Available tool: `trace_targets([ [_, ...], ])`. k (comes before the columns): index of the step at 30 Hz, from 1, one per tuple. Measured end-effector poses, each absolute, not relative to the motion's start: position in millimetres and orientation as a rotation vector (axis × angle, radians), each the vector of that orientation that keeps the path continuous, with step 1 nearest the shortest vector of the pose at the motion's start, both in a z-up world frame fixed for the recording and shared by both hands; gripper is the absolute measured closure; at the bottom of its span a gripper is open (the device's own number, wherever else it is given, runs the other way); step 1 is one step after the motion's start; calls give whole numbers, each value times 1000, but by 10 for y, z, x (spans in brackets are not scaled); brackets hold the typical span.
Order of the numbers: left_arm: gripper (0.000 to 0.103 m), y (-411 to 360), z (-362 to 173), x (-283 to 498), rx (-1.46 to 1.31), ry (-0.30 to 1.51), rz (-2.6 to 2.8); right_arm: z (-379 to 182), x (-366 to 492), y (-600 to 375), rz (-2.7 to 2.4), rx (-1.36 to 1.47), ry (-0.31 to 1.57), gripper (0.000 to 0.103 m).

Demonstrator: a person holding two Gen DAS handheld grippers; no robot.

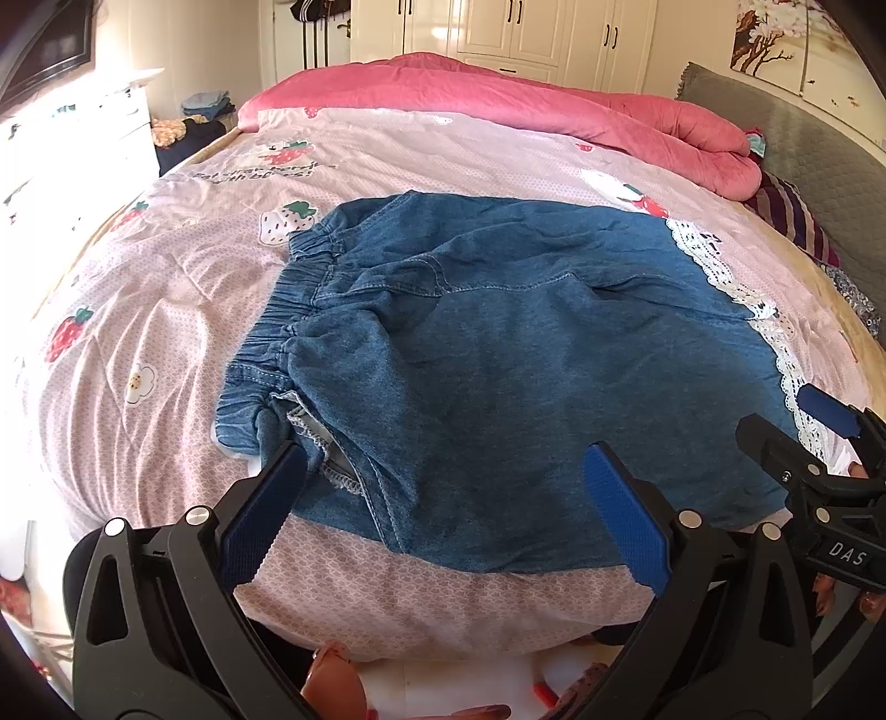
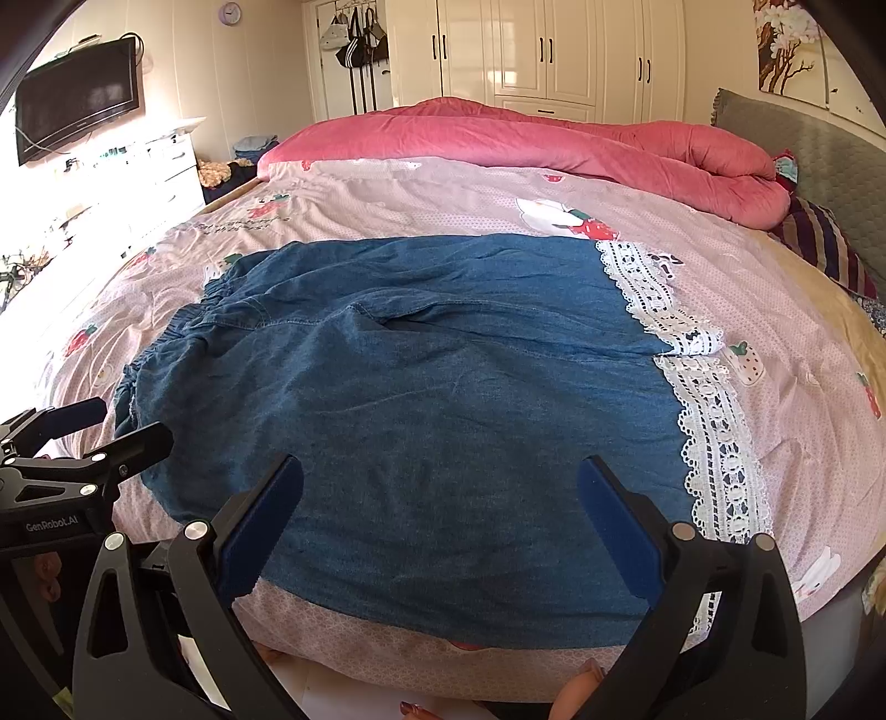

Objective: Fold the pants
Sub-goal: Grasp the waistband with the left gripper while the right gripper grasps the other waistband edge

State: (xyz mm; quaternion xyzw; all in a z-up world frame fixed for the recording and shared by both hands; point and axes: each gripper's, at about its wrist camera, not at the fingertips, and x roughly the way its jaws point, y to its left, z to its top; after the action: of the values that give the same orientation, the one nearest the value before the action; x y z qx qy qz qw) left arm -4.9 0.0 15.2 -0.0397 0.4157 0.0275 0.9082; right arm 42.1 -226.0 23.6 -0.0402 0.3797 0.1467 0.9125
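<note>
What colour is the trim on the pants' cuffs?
White lace trim on blue denim pants; clearest in the right wrist view.

left wrist: near bed edge, faces across | right wrist: same | shared: pants [image 1: 498, 354], bed [image 2: 387, 183]

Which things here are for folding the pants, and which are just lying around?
For the job:
pants, spread flat on the bed
left gripper, open
right gripper, open

Just lying about:
pink quilt
striped pillow
TV
wardrobe
clothes pile beyond the bed
</note>
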Motion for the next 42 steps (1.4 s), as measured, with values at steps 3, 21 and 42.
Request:
trace_targets([
  [3, 9, 10, 152, -45, -82, 856, 56, 237, 420, -2245, 308, -86, 781, 4],
  [21, 9, 368, 179, 409, -109, 877, 25, 191, 921, -2066, 385, -101, 820, 4],
  [42, 62, 1178, -120, 2238, 7, 970, 4, 250, 2669, -1420, 552, -148, 918, 4],
])
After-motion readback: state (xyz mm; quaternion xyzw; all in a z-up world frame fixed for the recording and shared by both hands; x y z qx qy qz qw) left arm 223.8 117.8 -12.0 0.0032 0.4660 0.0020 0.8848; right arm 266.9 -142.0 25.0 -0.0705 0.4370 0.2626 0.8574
